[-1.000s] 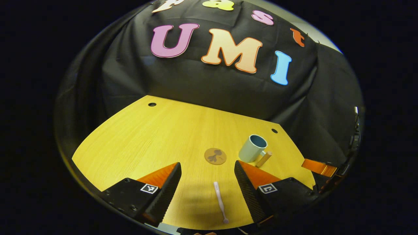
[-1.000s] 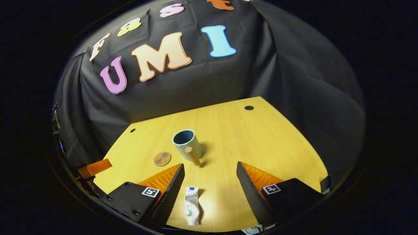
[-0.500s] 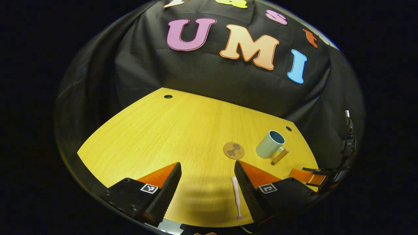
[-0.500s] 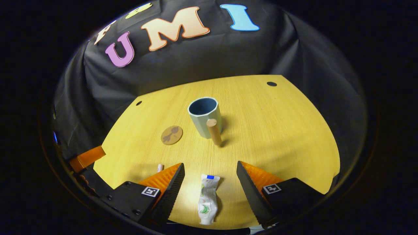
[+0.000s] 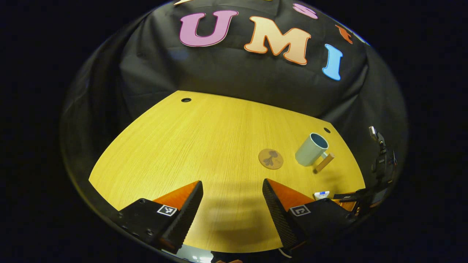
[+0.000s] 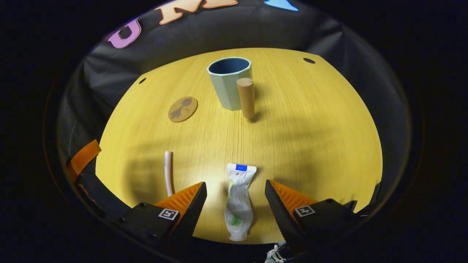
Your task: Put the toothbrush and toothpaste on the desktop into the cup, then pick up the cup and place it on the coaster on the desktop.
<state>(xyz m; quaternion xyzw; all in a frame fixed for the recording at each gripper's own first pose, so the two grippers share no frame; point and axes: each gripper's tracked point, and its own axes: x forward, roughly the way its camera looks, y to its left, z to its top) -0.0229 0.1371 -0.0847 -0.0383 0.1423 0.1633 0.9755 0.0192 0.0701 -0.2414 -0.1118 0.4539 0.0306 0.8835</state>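
Between the parted fingers of the right claw (image 6: 236,195), in the right gripper view, lies the toothpaste (image 6: 238,201), flat on the worktop (image 6: 310,138). Its long axis runs almost straight away from the claw, blue-marked end far, crimped end near, so both fingers stand either side of it without touching.

Going left to right in that view: the left claw's orange finger (image 6: 83,156) shows at the worktop's left edge; the toothbrush (image 6: 168,178) lies just left of the right claw's left finger, roughly parallel to the tube; the coaster (image 6: 182,109) sits farther back; then the cup (image 6: 229,82), upright and empty, with its wooden handle (image 6: 246,96) facing the claw.

In the left gripper view the left claw (image 5: 232,204) is also apart and holds nothing, over bare wood.

I judge the right claw nearer the tube: a short drop and a squeeze across its width should take it. Bare wood lies between tube and cup; the near edge is close behind the crimp.
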